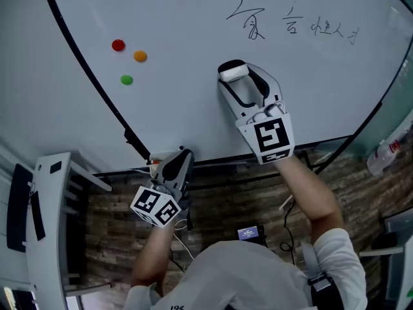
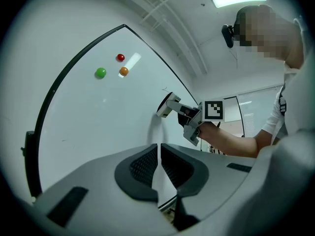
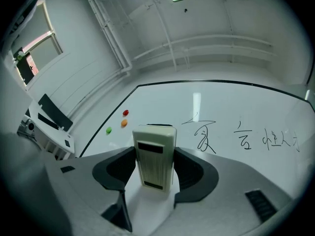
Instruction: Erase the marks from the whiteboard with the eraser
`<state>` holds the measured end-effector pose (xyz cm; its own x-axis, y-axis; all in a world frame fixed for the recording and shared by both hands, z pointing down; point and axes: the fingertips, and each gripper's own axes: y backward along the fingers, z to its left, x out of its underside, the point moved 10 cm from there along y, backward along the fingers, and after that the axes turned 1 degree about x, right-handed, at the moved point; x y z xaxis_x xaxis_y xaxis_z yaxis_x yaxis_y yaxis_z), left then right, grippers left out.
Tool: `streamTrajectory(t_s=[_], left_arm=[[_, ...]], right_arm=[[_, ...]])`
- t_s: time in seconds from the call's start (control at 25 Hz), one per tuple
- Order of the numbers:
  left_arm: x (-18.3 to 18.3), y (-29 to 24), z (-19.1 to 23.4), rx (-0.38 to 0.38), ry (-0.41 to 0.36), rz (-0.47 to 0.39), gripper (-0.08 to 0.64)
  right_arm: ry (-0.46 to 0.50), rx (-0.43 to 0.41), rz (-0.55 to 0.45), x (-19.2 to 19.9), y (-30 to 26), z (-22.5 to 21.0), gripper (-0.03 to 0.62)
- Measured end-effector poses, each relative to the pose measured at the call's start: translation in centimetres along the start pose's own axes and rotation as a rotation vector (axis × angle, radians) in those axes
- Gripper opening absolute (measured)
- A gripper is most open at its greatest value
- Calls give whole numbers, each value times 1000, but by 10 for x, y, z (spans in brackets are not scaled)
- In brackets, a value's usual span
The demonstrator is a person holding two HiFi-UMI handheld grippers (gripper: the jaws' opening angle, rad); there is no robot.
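Observation:
The whiteboard (image 1: 193,76) fills the head view, with black handwritten marks (image 1: 246,23) at its upper right. More marks (image 1: 334,30) run on toward the right edge. My right gripper (image 1: 240,81) is shut on a cream eraser (image 3: 154,156), held at the board below and left of the writing (image 3: 204,136). The eraser's end (image 1: 232,71) shows white in the head view. Low at the board's bottom frame, my left gripper (image 1: 175,166) has its jaws closed together with nothing between them (image 2: 158,166).
Three round magnets, red (image 1: 118,44), orange (image 1: 140,55) and green (image 1: 126,79), sit on the board's left part. A white desk edge (image 1: 51,192) stands at the lower left. A plastic bottle (image 1: 387,152) lies at the right.

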<state>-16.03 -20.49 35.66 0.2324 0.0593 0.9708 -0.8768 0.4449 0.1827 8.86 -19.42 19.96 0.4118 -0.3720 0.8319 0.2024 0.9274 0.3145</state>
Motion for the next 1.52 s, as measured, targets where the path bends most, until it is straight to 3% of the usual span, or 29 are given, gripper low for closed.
streamTrajectory(t_s=[0.36, 0.72, 1.0, 1.52], left_arm=[[-3, -6, 1, -5, -5, 8, 9], [-3, 3, 13, 3, -12, -3, 9], [-5, 9, 22, -4, -10, -5, 9], [-6, -4, 18, 2, -11, -4, 9]], right_arm=[[103, 21, -41, -14, -32, -4, 256], [313, 119, -65, -14, -50, 14, 256], [420, 135, -143, -9, -53, 19, 256], [340, 46, -185, -20, -52, 8, 253]])
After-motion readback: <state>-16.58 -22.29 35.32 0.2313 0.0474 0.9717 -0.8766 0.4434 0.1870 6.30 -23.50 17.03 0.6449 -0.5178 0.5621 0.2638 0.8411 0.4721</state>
